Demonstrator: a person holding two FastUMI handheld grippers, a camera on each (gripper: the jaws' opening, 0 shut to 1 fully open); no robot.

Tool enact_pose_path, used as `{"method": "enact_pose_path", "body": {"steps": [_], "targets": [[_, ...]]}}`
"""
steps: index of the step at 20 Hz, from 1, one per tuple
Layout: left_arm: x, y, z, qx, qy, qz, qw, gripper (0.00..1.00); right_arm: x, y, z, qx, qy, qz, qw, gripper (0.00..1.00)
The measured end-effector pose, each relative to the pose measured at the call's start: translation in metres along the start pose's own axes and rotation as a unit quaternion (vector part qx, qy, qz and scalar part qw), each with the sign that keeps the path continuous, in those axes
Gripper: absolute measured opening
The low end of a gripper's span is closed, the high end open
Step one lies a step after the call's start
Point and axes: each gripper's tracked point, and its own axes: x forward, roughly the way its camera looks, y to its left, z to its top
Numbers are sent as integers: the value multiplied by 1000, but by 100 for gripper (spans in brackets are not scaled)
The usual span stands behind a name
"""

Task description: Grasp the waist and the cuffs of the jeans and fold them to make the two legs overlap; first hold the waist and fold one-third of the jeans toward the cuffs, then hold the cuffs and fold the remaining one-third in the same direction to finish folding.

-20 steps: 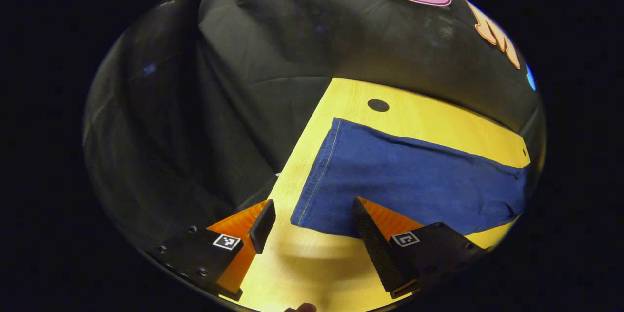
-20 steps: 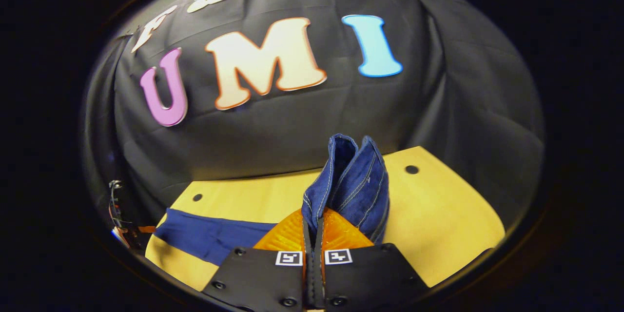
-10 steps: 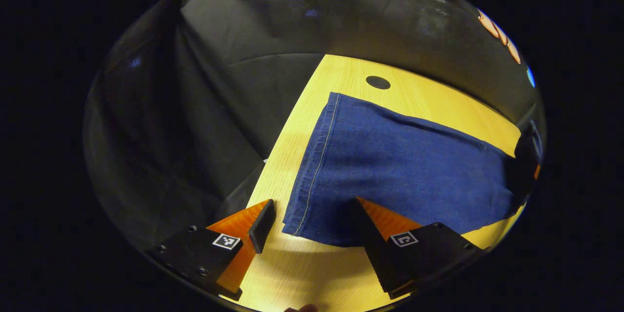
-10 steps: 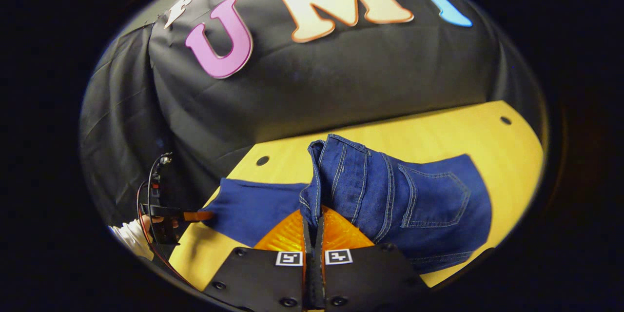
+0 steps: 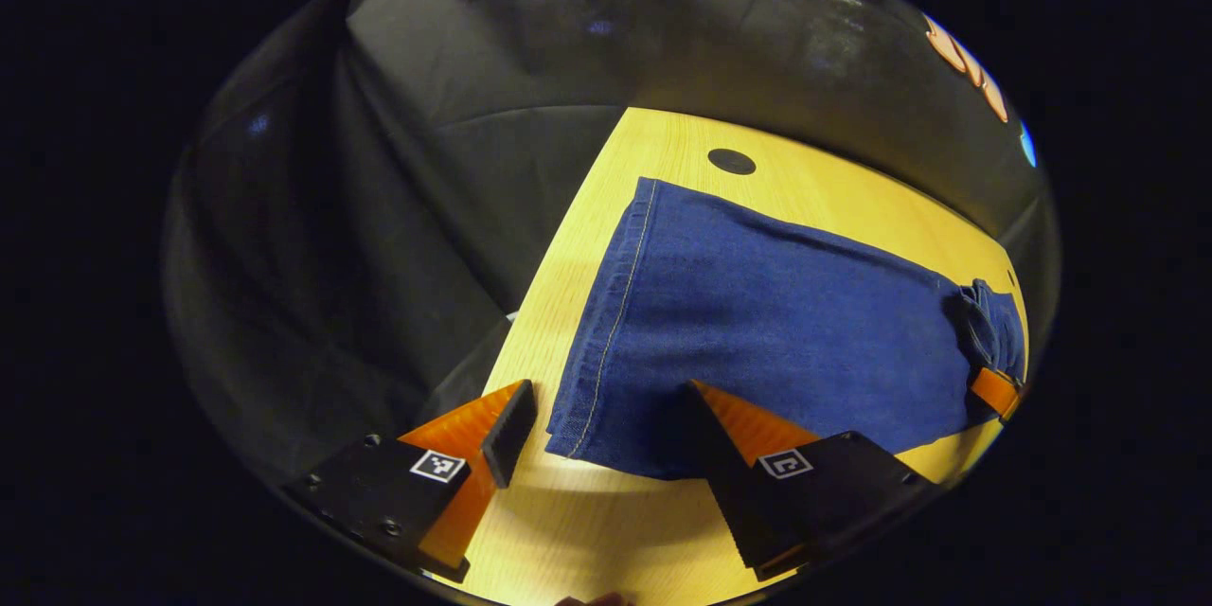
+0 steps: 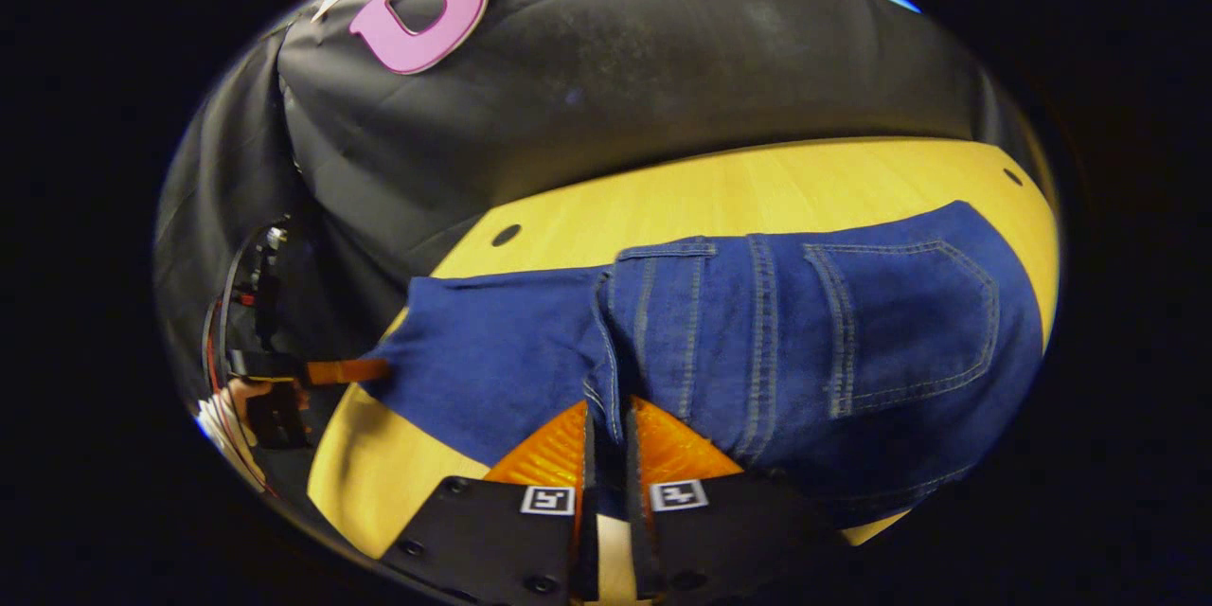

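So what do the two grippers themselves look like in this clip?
Both the left gripper and right gripper have black bodies with visible screws, a small square black-and-white marker tag on each finger base, and wedge-shaped fingers with ridged faces. From the right gripper view, cables loop around the left gripper.

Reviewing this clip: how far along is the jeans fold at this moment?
Done: the legs overlap, and the waist lies folded over toward the cuffs. In hand: the right gripper pinches the waist edge down near the leg fabric, seemingly about to release. Left: the left gripper is open astride the near cuff corner, so the cuff fold is not yet started.
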Motion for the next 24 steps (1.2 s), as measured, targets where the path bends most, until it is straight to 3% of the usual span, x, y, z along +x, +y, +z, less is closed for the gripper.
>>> {"method": "enact_pose_path", "body": {"steps": [1,2,4,5,6,7,9,11,14,16,20,24], "targets": [[0,1,0,1,1,-1,1000,97,-2,17,4,26,2,30,999,30],[0,-2,-1,2,0,-5,1000,96,-14,28,9,40,-7,33,999,51],[-4,-2,1,10,-1,-14,1000,92,-20,28,34,15,-55,10,998,92],[-6,3,0,14,-1,-16,1000,89,-29,26,48,7,-74,5,997,98],[-5,4,0,14,-2,-19,1000,80,-40,27,57,7,-85,4,996,98],[-5,5,1,14,-2,-22,1000,80,-53,25,65,9,-90,0,996,98],[-6,7,1,9,-6,-31,999,68,-70,8,80,10,-107,-18,994,98],[-8,14,4,1,-16,-47,999,49,-85,-11,95,13,-127,-40,991,98],[-15,30,14,-24,-41,-53,997,11,-107,-48,98,14,-141,-88,986,98],[-23,36,13,-41,-60,-51,996,4,-118,-67,92,27,-135,-110,984,98],[-28,55,12,-87,-91,-44,991,0,-149,-95,87,25,-144,-147,978,98],[-67,47,43,-71,-133,-51,987,0,-177,-120,93,39,-154,-165,973,98]]}}
